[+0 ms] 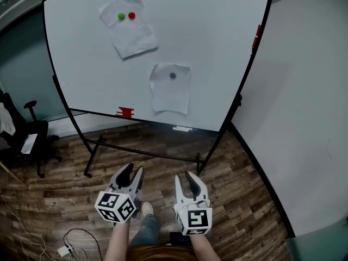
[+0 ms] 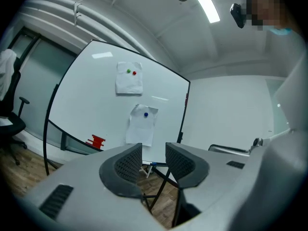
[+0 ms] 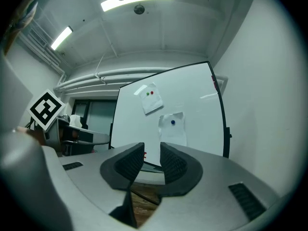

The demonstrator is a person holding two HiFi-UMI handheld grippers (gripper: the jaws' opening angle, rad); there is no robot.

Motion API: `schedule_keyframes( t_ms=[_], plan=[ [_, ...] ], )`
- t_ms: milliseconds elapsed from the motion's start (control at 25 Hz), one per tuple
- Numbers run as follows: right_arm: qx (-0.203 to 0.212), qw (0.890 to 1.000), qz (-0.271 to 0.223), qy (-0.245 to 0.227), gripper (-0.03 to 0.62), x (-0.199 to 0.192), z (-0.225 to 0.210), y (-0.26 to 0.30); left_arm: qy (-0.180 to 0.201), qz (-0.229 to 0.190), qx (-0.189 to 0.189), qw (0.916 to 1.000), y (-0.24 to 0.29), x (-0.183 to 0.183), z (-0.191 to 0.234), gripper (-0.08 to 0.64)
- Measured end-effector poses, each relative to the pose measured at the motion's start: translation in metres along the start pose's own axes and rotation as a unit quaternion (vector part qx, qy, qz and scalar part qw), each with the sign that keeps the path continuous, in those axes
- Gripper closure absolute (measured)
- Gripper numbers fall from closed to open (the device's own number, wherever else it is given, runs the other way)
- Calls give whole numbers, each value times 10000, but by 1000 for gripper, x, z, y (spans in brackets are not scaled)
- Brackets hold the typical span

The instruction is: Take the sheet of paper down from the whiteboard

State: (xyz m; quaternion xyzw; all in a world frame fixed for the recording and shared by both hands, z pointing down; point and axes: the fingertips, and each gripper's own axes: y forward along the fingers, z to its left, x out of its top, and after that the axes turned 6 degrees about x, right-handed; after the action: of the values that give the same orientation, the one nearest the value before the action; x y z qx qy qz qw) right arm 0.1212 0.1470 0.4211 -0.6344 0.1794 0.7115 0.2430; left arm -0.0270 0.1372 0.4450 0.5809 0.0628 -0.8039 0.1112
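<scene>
A whiteboard [image 1: 217,48] on a wheeled stand faces me. Two crumpled sheets hang on it. The upper sheet [image 1: 129,26] is pinned by a green magnet [image 1: 121,16] and a red magnet [image 1: 131,15]. The lower sheet [image 1: 171,88] is held by one dark blue magnet [image 1: 173,75]. Both grippers hover low in front of me, well short of the board. My left gripper [image 1: 133,173] is open and empty. My right gripper [image 1: 190,179] is open and empty too. In the left gripper view the lower sheet [image 2: 142,124] lies just above the jaws; the right gripper view shows it as well [image 3: 173,126].
A red eraser [image 1: 125,112] sits on the board's tray. A black office chair [image 1: 30,137] stands at the left. A white wall [image 1: 310,118] closes the right side. A cable and plug [image 1: 65,249] lie on the wooden floor at the lower left.
</scene>
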Motion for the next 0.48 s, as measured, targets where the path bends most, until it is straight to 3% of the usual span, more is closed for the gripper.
schedule_keyframes(
  t_ms=[200,480],
  plan=[
    [-40,9998,179,-123,465,-16,-37,91,-204,-79,-124,9997,93,17,40,405],
    [-302,9990,212,-251,460,-5,-92,223,-30,0,-400,9992,217,58,86,405]
  ],
)
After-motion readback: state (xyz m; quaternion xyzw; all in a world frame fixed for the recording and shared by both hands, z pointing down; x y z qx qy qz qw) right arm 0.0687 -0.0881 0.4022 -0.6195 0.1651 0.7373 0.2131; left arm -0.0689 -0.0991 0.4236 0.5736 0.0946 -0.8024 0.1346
